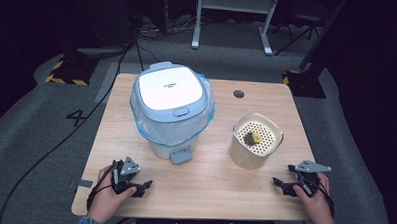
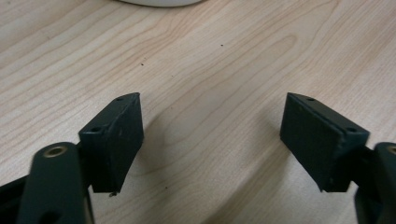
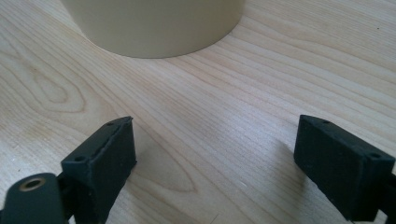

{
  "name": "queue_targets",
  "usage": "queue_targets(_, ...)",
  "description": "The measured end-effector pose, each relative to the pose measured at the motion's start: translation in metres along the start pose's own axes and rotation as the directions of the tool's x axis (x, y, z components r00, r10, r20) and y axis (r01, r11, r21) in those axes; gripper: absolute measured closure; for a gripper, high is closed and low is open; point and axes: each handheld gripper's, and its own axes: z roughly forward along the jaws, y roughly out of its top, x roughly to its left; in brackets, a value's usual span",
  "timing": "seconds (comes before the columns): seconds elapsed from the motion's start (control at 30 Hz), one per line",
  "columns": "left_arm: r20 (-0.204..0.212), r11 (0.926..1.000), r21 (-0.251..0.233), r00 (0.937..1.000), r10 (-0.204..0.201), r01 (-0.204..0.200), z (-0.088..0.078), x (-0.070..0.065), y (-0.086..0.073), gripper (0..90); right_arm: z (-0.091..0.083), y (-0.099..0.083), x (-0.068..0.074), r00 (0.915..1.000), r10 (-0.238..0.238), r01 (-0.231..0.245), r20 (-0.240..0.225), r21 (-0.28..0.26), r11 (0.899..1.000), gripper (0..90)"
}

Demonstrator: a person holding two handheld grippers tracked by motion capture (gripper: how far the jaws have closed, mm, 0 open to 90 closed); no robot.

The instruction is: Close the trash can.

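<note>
Both hand-held grippers, left (image 1: pixel 143 186) and right (image 1: pixel 280 184), rest wide open and empty on the wooden desk (image 1: pixel 214 177), and the cream round container (image 1: pixel 256 140) at middle right might tip if bumped.

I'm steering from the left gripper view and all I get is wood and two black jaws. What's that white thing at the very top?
Observer: It's the base of a white pedal bin, lid closed, with a blue bag showing under the lid.
Operator: Is there anything else on the table?
Observer: Yes, a cream canister to the right of the bin, with a holey top and a small dark and yellow bit lying on it.
Operator: Where's the other gripper?
Observer: The right gripper sits at the near right edge of the table, jaws open, aimed at the canister with nothing between them.
</note>
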Motion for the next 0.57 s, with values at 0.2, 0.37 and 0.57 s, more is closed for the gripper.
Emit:
queue_targets(0.2, -0.001, 0.9993, -0.035, 0.9999, -0.014, 0.014, 0.0035, 0.0034, -0.0029, 15.1, 0.0, 0.0, 0.0, 1.0, 0.0, 0.0, 0.0, 0.0, 1.0, 12.8)
queue_targets(0.37, -0.02, 0.9989, -0.038, 0.9994, -0.029, 0.028, 0.004, 0.0067, -0.0025, 15.1, 0.0, 0.0, 0.0, 1.0, 0.0, 0.0, 0.0, 0.0, 1.0, 12.8)
queue_targets(0.57, -0.041, 0.9977, -0.037, 0.9975, -0.058, 0.057, 0.004, 0.0089, -0.0023, 14.9, 0.0, 0.0, 0.0, 1.0, 0.0, 0.0, 0.0, 0.0, 1.0, 12.8)
